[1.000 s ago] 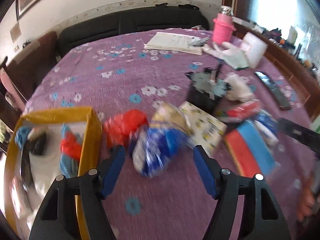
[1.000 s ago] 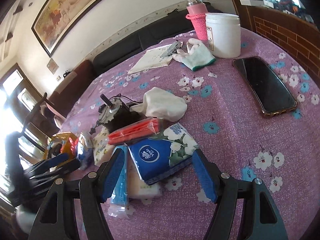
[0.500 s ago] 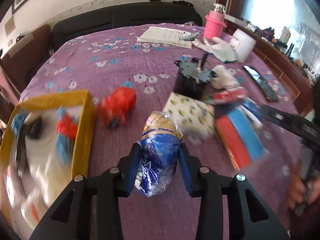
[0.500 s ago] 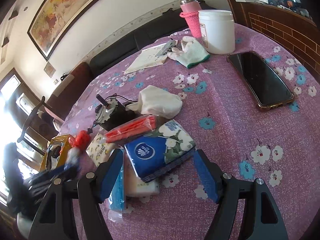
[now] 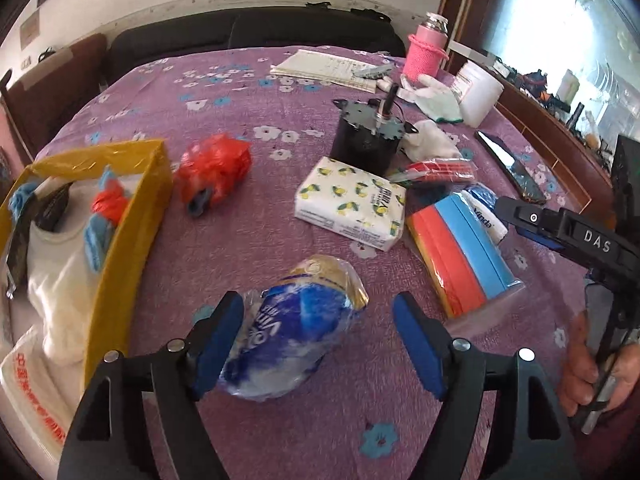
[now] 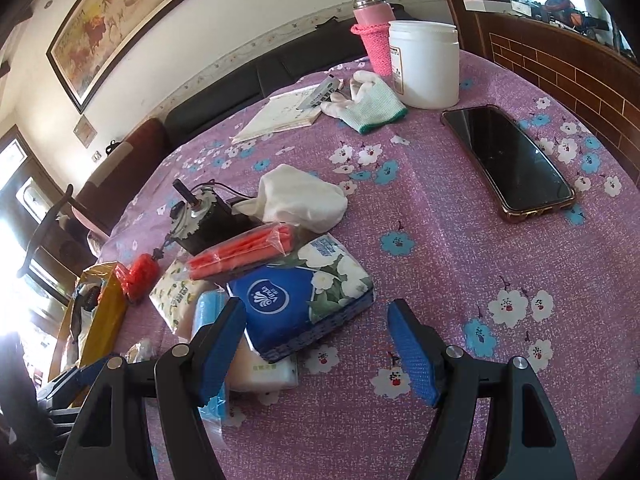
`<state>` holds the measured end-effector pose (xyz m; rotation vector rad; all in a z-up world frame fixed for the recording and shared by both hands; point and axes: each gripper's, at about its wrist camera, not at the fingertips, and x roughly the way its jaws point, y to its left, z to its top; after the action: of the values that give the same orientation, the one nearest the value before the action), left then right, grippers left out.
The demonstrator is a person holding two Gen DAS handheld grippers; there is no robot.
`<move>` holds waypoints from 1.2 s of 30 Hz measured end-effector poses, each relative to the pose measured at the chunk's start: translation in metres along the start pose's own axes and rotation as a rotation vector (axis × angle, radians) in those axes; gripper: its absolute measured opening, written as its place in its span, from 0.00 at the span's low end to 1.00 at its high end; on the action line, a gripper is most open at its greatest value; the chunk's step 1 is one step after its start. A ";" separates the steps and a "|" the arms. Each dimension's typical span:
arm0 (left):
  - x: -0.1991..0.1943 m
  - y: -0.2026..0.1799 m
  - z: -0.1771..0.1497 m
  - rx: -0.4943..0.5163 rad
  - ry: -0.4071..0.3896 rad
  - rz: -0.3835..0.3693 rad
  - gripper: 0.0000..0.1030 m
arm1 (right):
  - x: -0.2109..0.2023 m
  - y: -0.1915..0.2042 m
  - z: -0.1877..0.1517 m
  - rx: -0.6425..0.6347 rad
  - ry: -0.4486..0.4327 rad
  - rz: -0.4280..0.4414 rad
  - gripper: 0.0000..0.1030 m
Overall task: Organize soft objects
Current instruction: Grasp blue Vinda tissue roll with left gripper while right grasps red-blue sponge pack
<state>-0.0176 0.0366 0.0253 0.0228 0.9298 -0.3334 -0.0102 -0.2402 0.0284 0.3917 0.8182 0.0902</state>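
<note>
Gaping left tongs (image 5: 318, 340) just opened around blue wrapped pack (image 5: 294, 344); right tongs (image 6: 316, 344) wide, empty; tissue pack (image 6: 304, 300) reads "Vinda".

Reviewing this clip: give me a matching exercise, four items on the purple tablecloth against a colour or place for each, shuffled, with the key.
Items:
1. flask
2. phone
3. lemon-print tissue pack
4. blue tissue pack

Descriptions:
A. between the left gripper's open fingers
B. pink, in a knitted sleeve
C. black, face up, near the table's far right edge
D. in front of the black motor

Pairs: 1-B, 2-C, 3-D, 4-A
</note>
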 end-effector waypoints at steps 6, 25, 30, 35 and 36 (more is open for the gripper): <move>-0.012 -0.010 -0.009 0.001 -0.037 -0.067 0.43 | 0.003 -0.004 0.000 0.031 0.027 0.049 0.76; -0.067 0.006 -0.019 -0.158 -0.173 -0.270 0.43 | -0.005 0.011 -0.003 -0.031 -0.004 0.074 0.76; -0.075 0.017 -0.026 -0.174 -0.180 -0.273 0.44 | -0.009 0.040 -0.008 -0.126 0.011 0.048 0.76; -0.090 0.036 -0.034 -0.211 -0.203 -0.276 0.44 | 0.001 0.080 -0.020 -0.260 0.047 -0.026 0.76; -0.092 0.039 -0.035 -0.217 -0.209 -0.276 0.44 | 0.006 0.090 -0.023 -0.310 0.045 -0.076 0.76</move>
<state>-0.0847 0.1041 0.0721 -0.3362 0.7575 -0.4787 -0.0168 -0.1482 0.0440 0.0667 0.8471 0.1532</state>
